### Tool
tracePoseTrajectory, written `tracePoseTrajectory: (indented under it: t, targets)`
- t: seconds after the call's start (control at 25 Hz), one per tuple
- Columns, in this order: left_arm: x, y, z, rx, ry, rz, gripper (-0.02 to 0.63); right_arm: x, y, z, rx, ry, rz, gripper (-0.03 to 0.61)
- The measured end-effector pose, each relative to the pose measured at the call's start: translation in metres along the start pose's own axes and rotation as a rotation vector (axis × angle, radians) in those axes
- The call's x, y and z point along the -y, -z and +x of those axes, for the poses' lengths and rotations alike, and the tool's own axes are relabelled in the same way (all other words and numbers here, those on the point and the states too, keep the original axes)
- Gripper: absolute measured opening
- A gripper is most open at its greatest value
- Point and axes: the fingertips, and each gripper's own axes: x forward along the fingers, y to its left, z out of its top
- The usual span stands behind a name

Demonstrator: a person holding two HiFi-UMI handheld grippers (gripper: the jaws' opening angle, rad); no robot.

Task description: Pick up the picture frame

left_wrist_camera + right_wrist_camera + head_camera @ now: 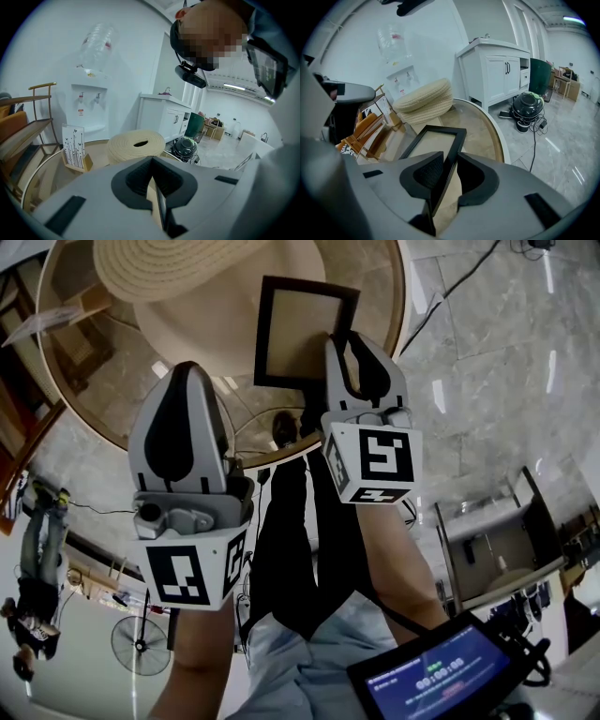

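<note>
Here we are over the round table [120,382], and the frame [298,329] is on it, near the straw hat [187,268], towards the far side from us; it's a dark frame with a pale middle, a bit taller than wide, and its long sides run away from us, near enough in line with the way the right gripper [349,341] points; that's the relation that counts here, because the near end of the frame's right-hand rail runs straight in between that gripper's jaws; in the right gripper view the rail slants up through the gap, with the left pad close against it and a strip of pale surface showing between the rail and the right pad; so we'd call the jaws spread around the rail and not yet biting, though with the lens this close we can't swear the left pad isn't already touching; the coming move, as we judge it, is simply to close across the rail's thin width and then lift, keeping the frame from swinging about that one edge, since the hold is well off its middle; the left gripper [187,367] is out of this; it hangs to the left and nearer us, well short of the frame, its jaws pressed together on nothing, as the left gripper view shows plainly; so the right one is the nearer, and it has the frame lined up.
</note>
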Motion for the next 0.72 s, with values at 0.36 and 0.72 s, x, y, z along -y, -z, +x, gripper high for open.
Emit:
tracePoseTrajectory:
  t: [0.36, 0.72]
  targets:
    - [0.006, -0.005, -0.002, 0.01, -0.004, -0.005, 0.011, 0.009, -0.003, -0.001, -0.014, 0.009, -0.006, 0.086]
    - [0.005, -0.01, -0.009, 0.019, -0.023, -0.005, 0.011, 0.012, -0.012, -0.003, 0.011, 0.02, -0.024, 0.08]
